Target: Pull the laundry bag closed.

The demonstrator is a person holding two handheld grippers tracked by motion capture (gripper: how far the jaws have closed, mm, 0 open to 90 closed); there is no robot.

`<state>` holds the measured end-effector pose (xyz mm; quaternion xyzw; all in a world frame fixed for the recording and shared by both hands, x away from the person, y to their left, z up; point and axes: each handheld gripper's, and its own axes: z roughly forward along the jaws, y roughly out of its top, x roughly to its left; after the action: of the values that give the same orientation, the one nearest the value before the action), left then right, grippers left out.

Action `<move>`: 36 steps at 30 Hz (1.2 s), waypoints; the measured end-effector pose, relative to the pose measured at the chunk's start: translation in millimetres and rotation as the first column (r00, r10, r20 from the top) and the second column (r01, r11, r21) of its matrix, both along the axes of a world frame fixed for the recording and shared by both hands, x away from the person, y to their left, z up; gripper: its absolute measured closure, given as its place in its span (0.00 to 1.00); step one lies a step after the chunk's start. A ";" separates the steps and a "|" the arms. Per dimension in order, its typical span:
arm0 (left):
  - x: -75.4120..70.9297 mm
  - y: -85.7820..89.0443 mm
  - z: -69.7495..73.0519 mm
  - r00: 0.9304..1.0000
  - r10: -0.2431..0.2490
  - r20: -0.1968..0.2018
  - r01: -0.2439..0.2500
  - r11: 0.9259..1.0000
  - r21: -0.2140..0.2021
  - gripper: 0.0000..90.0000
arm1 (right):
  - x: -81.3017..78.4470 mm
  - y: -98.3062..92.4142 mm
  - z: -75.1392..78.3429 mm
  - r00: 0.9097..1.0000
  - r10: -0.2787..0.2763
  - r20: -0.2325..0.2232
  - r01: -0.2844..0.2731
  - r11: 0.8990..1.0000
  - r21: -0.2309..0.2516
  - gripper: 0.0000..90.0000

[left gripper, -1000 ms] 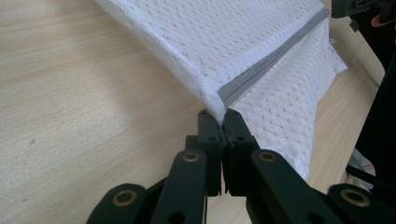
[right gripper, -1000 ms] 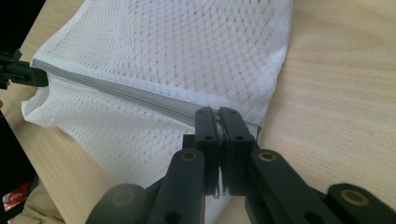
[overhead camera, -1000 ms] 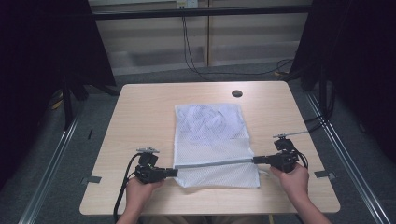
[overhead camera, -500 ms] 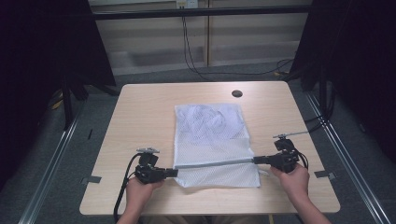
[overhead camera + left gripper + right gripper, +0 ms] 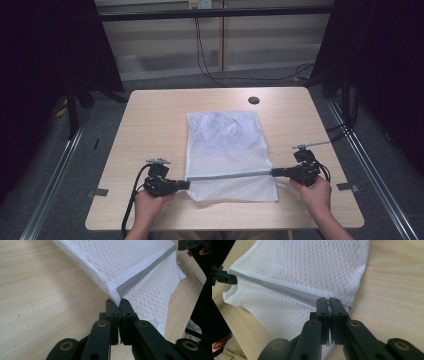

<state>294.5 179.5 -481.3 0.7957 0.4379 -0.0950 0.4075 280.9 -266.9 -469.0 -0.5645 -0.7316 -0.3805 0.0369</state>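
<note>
My left tongs point(image 5: 184, 185) are pinching one end of the grey zipper strip point(image 5: 230, 175) on the white mesh bag point(image 5: 225, 145), my right tongs point(image 5: 276, 172) the other end, pulling it taut. The bag lies mid-desk point(image 5: 150, 125), its lower end near the desk's front edge, zipper lifted between both hands.

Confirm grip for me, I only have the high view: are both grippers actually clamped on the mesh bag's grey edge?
Observer: Yes. The left gripper has its jaws shut on the grey band at the mesh bag corner.
Operator: Right side?
Observer: The right gripper is shut on the band's other end.
Operator: Band flat on the table?
Observer: No, it is lifted off the table, with mesh hanging below it.
</note>
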 end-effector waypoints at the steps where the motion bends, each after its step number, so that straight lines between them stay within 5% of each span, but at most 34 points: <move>1: -0.1 0.3 0.6 1.000 0.005 0.007 -0.004 1.000 -0.002 0.96 | -0.3 -0.4 0.3 1.000 -0.001 0.005 0.001 1.000 0.007 0.97; 3: -0.2 -0.4 2.3 1.000 -0.004 0.015 0.004 1.000 -0.006 0.93 | -0.8 -1.1 1.0 1.000 0.004 0.010 -0.004 1.000 0.021 0.96; 9: 1.6 -1.9 3.7 1.000 0.014 0.017 -0.015 0.999 0.033 0.53 | -2.6 -1.9 2.4 0.999 -0.015 0.041 0.014 1.000 0.018 0.84; 16: 2.7 -0.5 9.6 0.996 0.032 0.083 -0.040 0.994 0.099 0.27 | -3.7 -2.7 4.4 0.995 -0.035 0.094 0.037 0.999 -0.020 0.51; 23: 2.0 2.3 15.4 0.986 0.049 0.160 -0.072 0.987 0.144 0.16 | -3.8 -7.8 7.9 0.989 -0.049 0.137 0.052 0.998 -0.021 0.35; 36: 4.9 21.3 18.2 0.979 0.075 0.191 -0.101 0.986 0.131 0.08 | -1.9 -18.3 6.7 0.980 -0.053 0.190 0.065 0.996 -0.058 0.18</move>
<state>299.4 200.8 -463.1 0.8075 0.4385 0.0289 0.3935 278.9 -285.2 -462.3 -0.5483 -0.7264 -0.4097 -0.0621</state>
